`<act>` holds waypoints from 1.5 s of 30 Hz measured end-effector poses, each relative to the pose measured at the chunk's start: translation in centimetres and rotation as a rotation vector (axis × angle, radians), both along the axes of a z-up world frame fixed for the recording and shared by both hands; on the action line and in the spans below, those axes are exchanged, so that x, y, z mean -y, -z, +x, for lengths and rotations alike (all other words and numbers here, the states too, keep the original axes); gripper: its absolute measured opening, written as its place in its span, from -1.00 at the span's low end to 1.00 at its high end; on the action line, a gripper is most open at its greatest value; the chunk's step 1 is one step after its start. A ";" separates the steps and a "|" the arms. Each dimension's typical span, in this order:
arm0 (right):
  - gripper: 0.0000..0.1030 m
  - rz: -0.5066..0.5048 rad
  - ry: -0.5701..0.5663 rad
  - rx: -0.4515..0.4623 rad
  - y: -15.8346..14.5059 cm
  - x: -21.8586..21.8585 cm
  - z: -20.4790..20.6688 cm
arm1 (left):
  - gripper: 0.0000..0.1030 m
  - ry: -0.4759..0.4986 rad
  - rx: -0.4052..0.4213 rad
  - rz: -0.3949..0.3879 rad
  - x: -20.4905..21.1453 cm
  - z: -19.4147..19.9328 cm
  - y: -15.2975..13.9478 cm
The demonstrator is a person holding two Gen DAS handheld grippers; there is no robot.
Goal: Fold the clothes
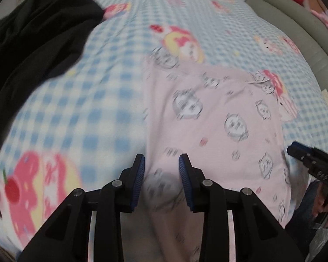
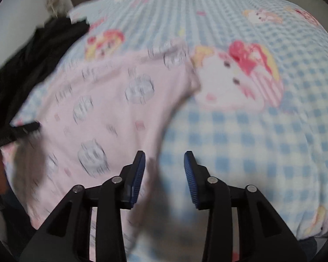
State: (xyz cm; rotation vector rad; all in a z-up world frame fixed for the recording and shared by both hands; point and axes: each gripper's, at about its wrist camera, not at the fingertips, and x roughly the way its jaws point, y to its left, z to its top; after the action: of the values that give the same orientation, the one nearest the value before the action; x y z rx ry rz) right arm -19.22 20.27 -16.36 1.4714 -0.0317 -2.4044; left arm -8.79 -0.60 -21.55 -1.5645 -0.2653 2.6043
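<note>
A pink garment (image 1: 212, 118) printed with grey cartoon faces lies spread on a bed covered by a blue-and-white checked blanket (image 1: 81, 109) with pink cartoon figures. In the left wrist view the left gripper (image 1: 161, 163) hangs over the garment's near left part, and pink cloth fills the gap between its blue-padded fingers (image 1: 140, 174); the jaws stand apart and the pads do not press the fabric, so it is released. The garment's left edge runs just beside the left finger, with checked blanket beyond it. In the right wrist view the right gripper (image 2: 164, 161) sits at the garment's near right edge (image 2: 155, 144): the pink cloth reaches the left finger and part of the gap, while blanket shows under the rest. Its jaws are also apart and hold nothing. Both views are blurred. A black garment (image 1: 37, 39) is heaped on the bed's far left, apart from the pink one. The right gripper's tip shows at the left view's right border, held by a hand (image 1: 325, 207).
</note>
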 end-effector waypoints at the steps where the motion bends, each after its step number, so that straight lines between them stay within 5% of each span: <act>1: -0.20 -0.023 -0.023 0.004 -0.1 0.7 -0.6 | -0.33 0.014 -0.011 0.012 -0.3 -0.8 -0.1; 4: -0.18 -0.019 -0.092 0.002 0.5 3.4 -2.3 | -0.33 0.040 -0.009 0.013 -1.1 -3.2 0.3; 7: -0.19 0.076 -0.105 0.062 3.0 4.6 -4.6 | -0.38 0.010 0.054 -0.075 -0.7 -5.3 1.5; 12: -0.11 0.056 -0.011 0.064 2.4 0.7 -5.1 | -0.44 -0.096 0.029 -0.111 2.5 -4.9 -0.3; 17: 0.04 0.029 0.014 -0.028 0.0 0.3 -7.5 | -0.37 0.018 -0.053 0.060 0.6 -6.9 -1.7; 20: 0.04 0.049 -0.017 -0.016 0.8 1.9 -9.7 | -0.37 0.078 -0.024 0.019 -1.6 -9.3 0.1; 24: 0.03 0.075 -0.011 0.022 2.5 1.6 -11.1 | -0.56 -0.019 0.024 -0.081 0.5 -10.4 1.9; 28: 0.16 0.125 0.089 -0.014 2.1 -0.7 -11.2 | -0.45 -0.068 -0.020 -0.026 1.7 -9.2 0.7; 31: 0.16 0.041 0.057 -0.033 1.1 -0.7 -11.0 | -0.30 0.065 -0.061 0.067 -1.6 -9.3 -0.3; 34: 0.21 0.030 -0.022 -0.026 1.5 1.6 -10.7 | -0.29 0.154 -0.036 0.062 -4.8 -10.4 0.8; 38: 0.18 0.119 -0.025 0.014 3.4 2.7 -10.1 | -0.30 0.087 0.040 -0.045 -3.3 -10.3 3.1; 41: 0.21 0.128 0.040 0.017 2.6 0.5 -8.6 | -0.33 -0.016 0.027 0.001 0.7 -8.2 1.7; 45: 0.20 0.010 0.034 0.029 0.3 -1.3 -4.9 | -0.28 -0.034 -0.011 0.137 1.8 -3.1 -0.4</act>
State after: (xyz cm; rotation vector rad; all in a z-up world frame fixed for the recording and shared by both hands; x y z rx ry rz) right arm -24.10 21.54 -16.71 1.5219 -0.0513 -2.4133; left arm -11.93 -2.36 -21.11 -1.5135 -0.4626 2.5577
